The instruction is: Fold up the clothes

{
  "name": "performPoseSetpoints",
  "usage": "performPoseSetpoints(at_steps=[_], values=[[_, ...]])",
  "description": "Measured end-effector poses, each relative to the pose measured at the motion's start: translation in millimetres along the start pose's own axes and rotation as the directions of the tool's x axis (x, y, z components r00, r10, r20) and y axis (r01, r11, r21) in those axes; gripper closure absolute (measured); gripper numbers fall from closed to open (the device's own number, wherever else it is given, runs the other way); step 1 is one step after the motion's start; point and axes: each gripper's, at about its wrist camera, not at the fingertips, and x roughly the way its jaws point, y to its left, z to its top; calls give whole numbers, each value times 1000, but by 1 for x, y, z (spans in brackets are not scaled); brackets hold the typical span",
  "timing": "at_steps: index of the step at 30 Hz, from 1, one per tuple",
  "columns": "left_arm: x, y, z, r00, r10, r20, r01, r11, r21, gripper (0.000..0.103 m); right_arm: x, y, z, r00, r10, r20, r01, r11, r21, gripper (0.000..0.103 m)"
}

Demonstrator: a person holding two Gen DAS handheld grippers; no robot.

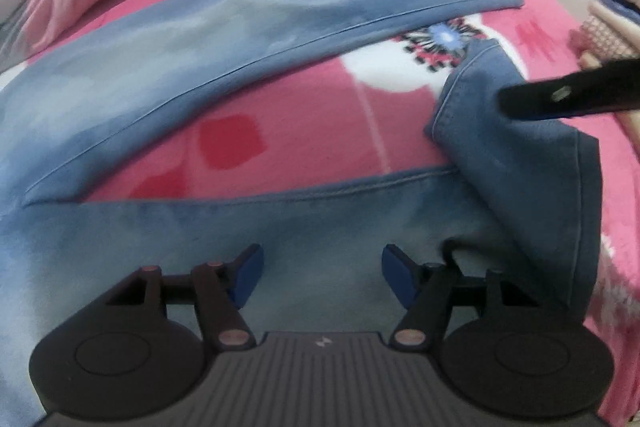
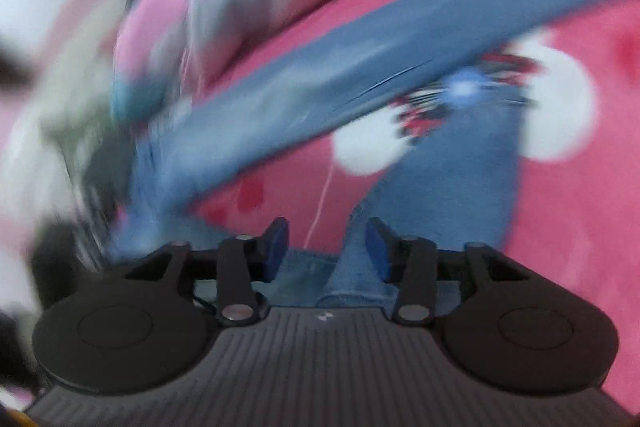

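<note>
The jeans [image 1: 168,67] lie spread across the pink bed [image 1: 304,123]; the left hand-held gripper [image 1: 322,277] hovers open at lower centre; the right hand-held gripper [image 2: 327,247] stands open around a raised denim fold, lower centre; next, close and carry that leg over.

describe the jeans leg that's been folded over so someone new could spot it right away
Start at the pink flowered blanket covering the bed, where blue jeans lie spread with two legs. The nearer leg runs along the bottom of the left wrist view; its end is flipped back at the right, near a black hand-held gripper. Unlike the flat far leg, it shows its hem and darker inside.
</note>
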Motion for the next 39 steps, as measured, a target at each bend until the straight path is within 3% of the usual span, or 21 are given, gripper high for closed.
performPoseSetpoints(at_steps=[3,5,9,11,13,16,17,18,20,22,23,25,29,32,35,39], values=[[0,3,-5,1000,14,4,-14,1000,-11,36,33,14,4,996,-28,-89,17,993,-116,56],[1,3,-6,1000,16,13,-16,1000,-15,36,31,16,8,995,-13,-103,1,993,-115,56],[3,4,-9,999,28,25,-27,999,-22,36,-20,10,20,996,90,14,-87,988,-127,56],[4,4,-9,999,31,28,-30,999,-35,35,-46,-10,26,993,67,100,-60,996,-68,55],[4,4,-8,999,34,29,-33,999,-43,35,-62,-45,32,984,-16,176,4,998,70,55],[4,3,-9,999,42,32,-41,999,-34,35,-57,-108,26,978,-154,138,100,937,335,55],[3,2,-10,998,45,34,-44,999,-29,35,-48,-120,20,982,-154,109,100,915,390,56],[3,2,-12,998,50,36,-49,999,-23,35,-39,-131,14,985,-149,82,99,893,440,66],[2,1,-14,997,60,38,-60,998,-13,34,-18,-115,9,995,-70,64,38,914,403,70],[2,0,-15,997,69,40,-69,998,-10,33,1,-70,11,997,-3,75,-15,972,233,69],[3,0,-15,997,73,38,-72,997,-10,33,10,-53,12,997,42,65,-54,982,181,69],[3,-1,-15,996,79,36,-79,997,-12,32,27,-25,12,993,112,23,-114,988,106,70],[3,-2,-14,995,89,36,-88,996,-14,32,33,5,7,991,126,-52,-128,991,-31,69],[4,-3,-15,995,91,41,-90,996,-21,31,16,-6,7,990,136,-32,-135,990,27,65],[5,-2,-17,995,91,49,-90,996,-27,30,7,-35,6,995,103,12,-104,981,167,58],[5,-2,-18,994,91,54,-90,996,-26,30,13,-72,2,996,90,27,-93,924,370,54]])
